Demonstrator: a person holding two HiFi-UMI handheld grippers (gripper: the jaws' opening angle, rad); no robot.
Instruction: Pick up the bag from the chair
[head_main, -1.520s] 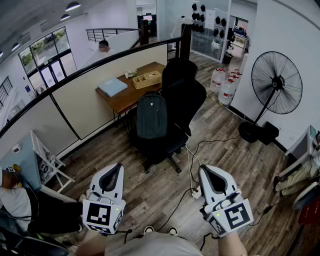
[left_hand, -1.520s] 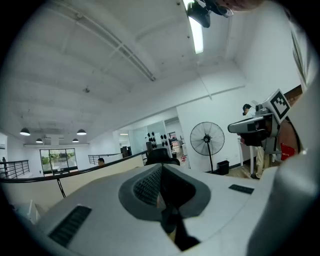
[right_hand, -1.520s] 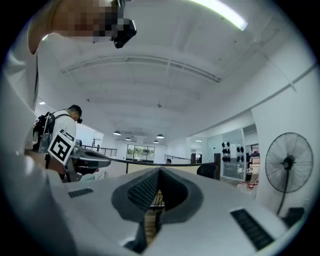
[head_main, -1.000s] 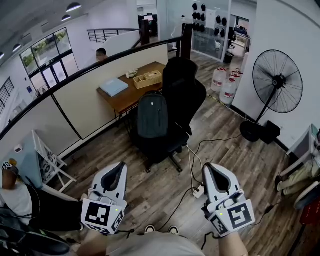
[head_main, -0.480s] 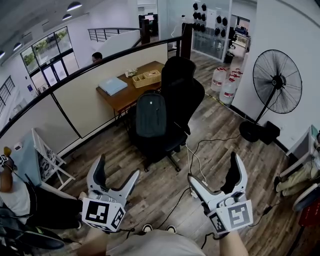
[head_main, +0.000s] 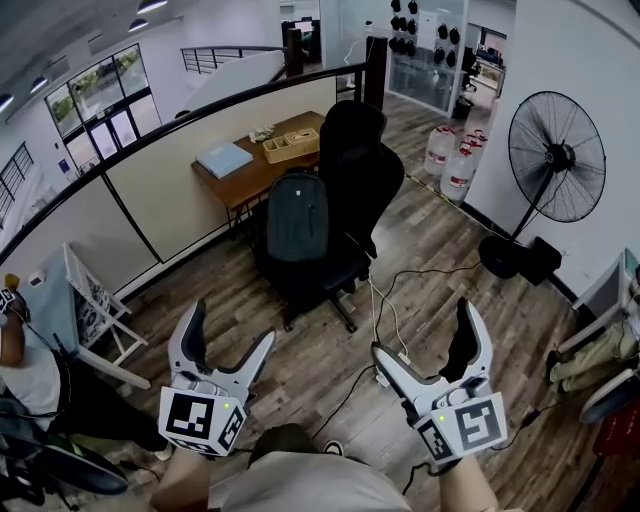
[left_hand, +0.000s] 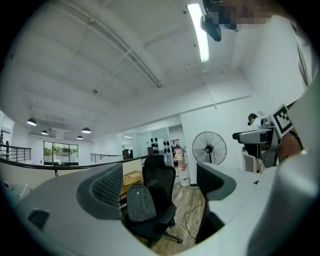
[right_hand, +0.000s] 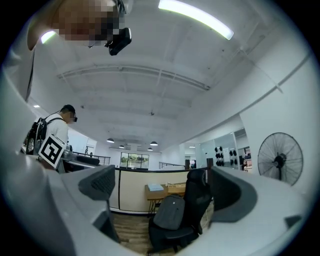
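A dark grey backpack (head_main: 296, 216) stands upright on the seat of a black office chair (head_main: 355, 180), leaning on its backrest. It also shows in the left gripper view as the backpack (left_hand: 140, 202) and in the right gripper view as the backpack (right_hand: 170, 213). My left gripper (head_main: 226, 337) is open, low at the left, well short of the chair. My right gripper (head_main: 428, 335) is open too, low at the right. Both hold nothing. Each gripper view frames the chair (left_hand: 159, 180) (right_hand: 196, 190) between spread jaws.
A wooden desk (head_main: 250, 170) with a blue folder and a tray stands behind the chair against a partition (head_main: 170, 190). A floor fan (head_main: 560, 160) stands at the right, water jugs (head_main: 455, 150) behind. Cables (head_main: 390, 310) run over the wood floor. A person (head_main: 30, 370) sits at the left.
Both grippers went from shut to open between a second and half a second ago. The view has since drawn slightly closer to the chair.
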